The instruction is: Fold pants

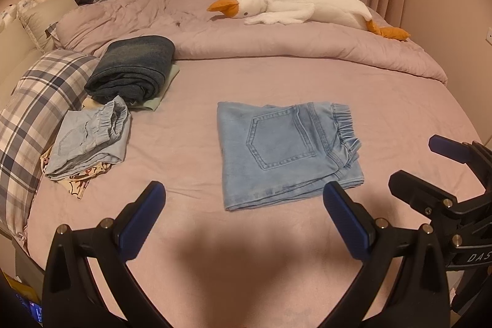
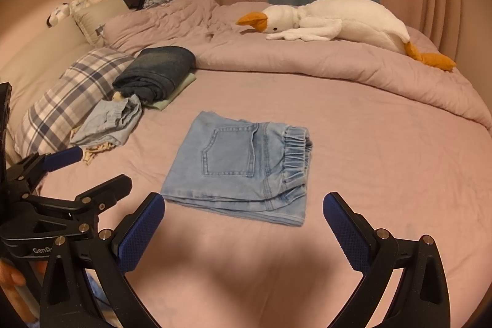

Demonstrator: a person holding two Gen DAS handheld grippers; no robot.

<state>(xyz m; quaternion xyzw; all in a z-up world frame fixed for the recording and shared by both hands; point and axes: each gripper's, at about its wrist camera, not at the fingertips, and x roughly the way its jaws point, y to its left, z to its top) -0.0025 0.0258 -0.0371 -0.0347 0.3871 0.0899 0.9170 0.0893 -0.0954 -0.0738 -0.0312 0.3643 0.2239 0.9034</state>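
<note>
Light blue jeans (image 1: 286, 152) lie folded into a compact rectangle on the pink bed sheet (image 1: 190, 149), back pocket up, elastic waistband to the right. They also show in the right wrist view (image 2: 243, 168). My left gripper (image 1: 244, 199) is open and empty, just in front of the jeans' near edge. My right gripper (image 2: 243, 211) is open and empty, also just short of the near edge. The right gripper shows at the right edge of the left wrist view (image 1: 430, 162), the left gripper at the left of the right wrist view (image 2: 92, 171).
At the left lie folded dark jeans (image 1: 132, 69), a light denim garment (image 1: 89, 140) on printed cloth, and a plaid pillow (image 1: 37, 100). A rumpled pink duvet (image 1: 276, 42) and a white plush goose (image 1: 307, 5) lie at the back. Curtains hang behind.
</note>
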